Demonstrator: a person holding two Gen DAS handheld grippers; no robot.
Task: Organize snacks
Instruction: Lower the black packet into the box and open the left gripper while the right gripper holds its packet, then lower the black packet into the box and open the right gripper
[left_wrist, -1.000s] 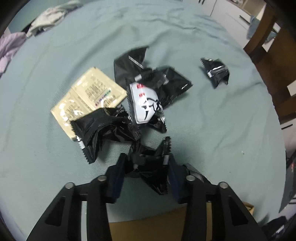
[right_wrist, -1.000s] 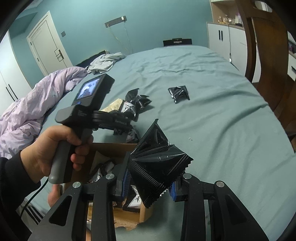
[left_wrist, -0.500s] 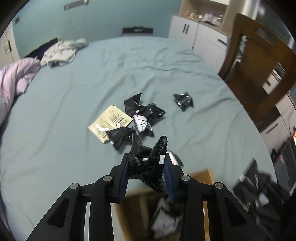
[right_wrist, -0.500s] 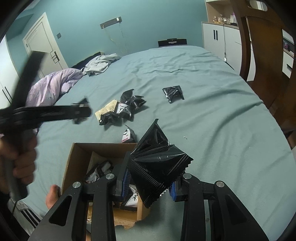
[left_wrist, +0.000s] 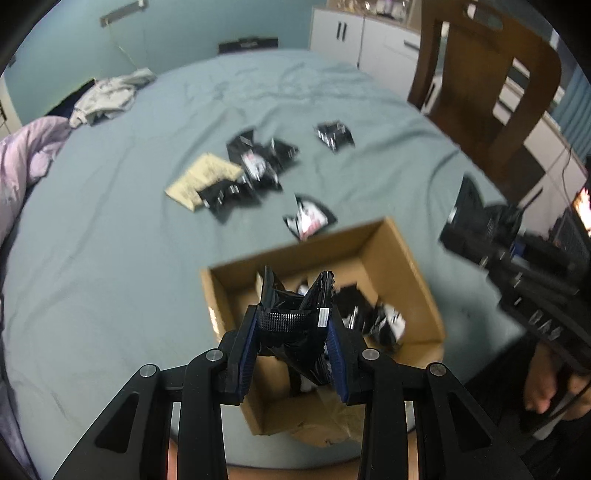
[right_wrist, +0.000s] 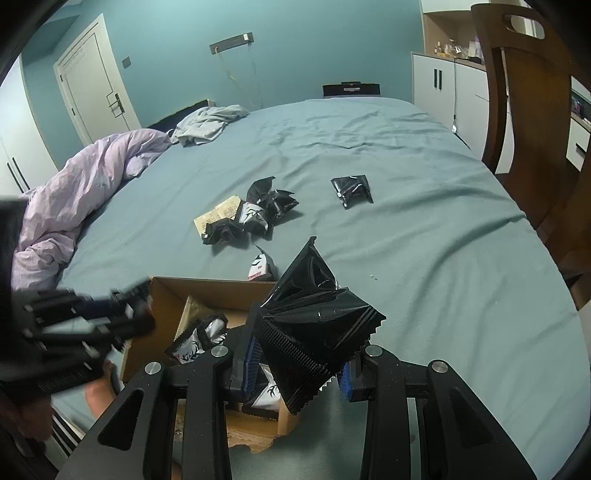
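Left wrist view: left tool (left_wrist: 291, 345) clamps a crumpled black foil snack packet (left_wrist: 295, 325) above the open brown cardboard box (left_wrist: 402, 266) on the teal bed (left_wrist: 110, 240); print blurred, unreadable.

Right wrist view: right tool (right_wrist: 295, 363) grips a larger glossy black serrated-edge packet (right_wrist: 317, 317) over the box's right edge; no legible writing.

No words, brands or numbers can be read. The flat tan paper sachet (right_wrist: 221, 215) on the teal bedsheet carries print too small to make out. Beside it, the black-and-white foil snack packet (right_wrist: 253, 216) bears only a black antler-like mark.
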